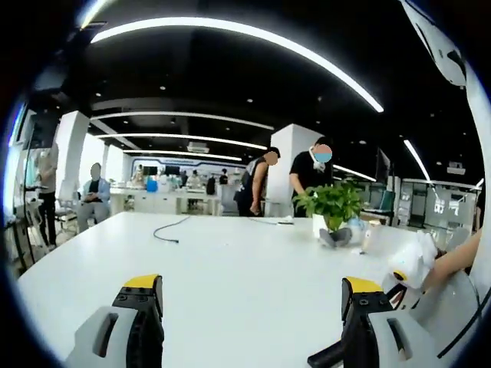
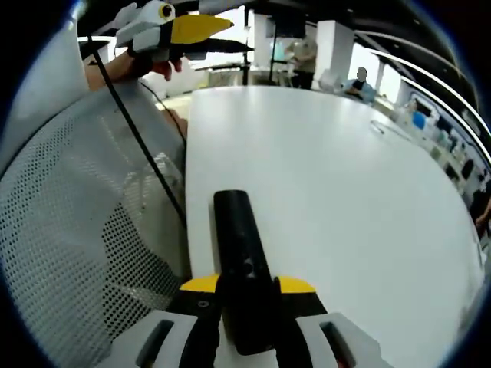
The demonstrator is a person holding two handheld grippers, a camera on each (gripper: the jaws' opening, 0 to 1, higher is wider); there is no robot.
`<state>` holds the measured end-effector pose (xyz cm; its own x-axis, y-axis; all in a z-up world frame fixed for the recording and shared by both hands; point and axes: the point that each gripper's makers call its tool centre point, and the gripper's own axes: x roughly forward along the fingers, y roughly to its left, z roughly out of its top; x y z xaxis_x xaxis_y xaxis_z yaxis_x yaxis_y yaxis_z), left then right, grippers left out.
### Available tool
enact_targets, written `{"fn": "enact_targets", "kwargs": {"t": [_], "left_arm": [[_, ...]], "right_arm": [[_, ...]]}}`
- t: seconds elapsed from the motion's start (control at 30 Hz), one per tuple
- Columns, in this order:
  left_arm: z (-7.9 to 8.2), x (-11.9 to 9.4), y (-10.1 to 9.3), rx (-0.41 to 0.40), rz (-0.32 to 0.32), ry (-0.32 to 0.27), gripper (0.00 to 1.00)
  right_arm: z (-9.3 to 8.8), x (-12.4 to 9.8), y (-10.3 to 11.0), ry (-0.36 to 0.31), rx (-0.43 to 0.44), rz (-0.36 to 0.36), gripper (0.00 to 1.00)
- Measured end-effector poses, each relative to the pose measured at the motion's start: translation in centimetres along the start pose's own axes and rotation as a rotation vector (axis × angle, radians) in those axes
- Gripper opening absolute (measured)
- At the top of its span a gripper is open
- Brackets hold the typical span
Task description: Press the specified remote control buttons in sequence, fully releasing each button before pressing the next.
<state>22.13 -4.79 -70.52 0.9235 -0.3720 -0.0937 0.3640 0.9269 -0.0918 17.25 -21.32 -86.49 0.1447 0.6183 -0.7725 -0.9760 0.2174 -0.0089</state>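
A long black remote control [image 2: 236,230] points away from me over the near edge of the white table [image 2: 345,192]. My right gripper [image 2: 247,287] is shut on the remote's near end, a yellow-tipped jaw on each side. The buttons are too dark to make out. My left gripper [image 1: 251,285] hangs open above the table [image 1: 230,253] with nothing between its jaws. In the right gripper view the left gripper [image 2: 178,29] sits at the top left, held in a hand. In the left gripper view the right gripper [image 1: 410,267] comes in from the right.
A potted green plant [image 1: 334,205] and small items stand on the table's far right. A thin black cable [image 1: 170,230] lies at mid-table. Several people stand or sit beyond the far edge. A grey mesh chair back [image 2: 69,238] is left of the remote.
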Motion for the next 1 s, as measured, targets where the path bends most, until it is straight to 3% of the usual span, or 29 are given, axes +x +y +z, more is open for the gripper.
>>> {"fn": "enact_targets", "kwargs": {"t": [0.07, 0.2, 0.4, 0.77, 1.0], "left_arm": [[0.2, 0.0, 0.5, 0.044, 0.025, 0.006, 1.00], [0.3, 0.1, 0.2, 0.035, 0.005, -0.001, 1.00], [0.8, -0.1, 0.3, 0.109, 0.012, -0.025, 1.00], [1.0, -0.2, 0.8, 0.085, 0.031, -0.039, 1.00], [0.6, -0.1, 0.5, 0.108, 0.017, -0.012, 0.97]], "right_arm": [[0.0, 0.0, 0.0, -0.018, 0.003, 0.002, 0.23], [0.0, 0.0, 0.0, -0.020, -0.004, 0.003, 0.23], [0.1, 0.1, 0.0, -0.019, -0.013, 0.004, 0.23], [0.1, 0.1, 0.0, -0.011, -0.016, 0.007, 0.23], [0.1, 0.1, -0.1, 0.000, -0.018, 0.012, 0.22]]}}
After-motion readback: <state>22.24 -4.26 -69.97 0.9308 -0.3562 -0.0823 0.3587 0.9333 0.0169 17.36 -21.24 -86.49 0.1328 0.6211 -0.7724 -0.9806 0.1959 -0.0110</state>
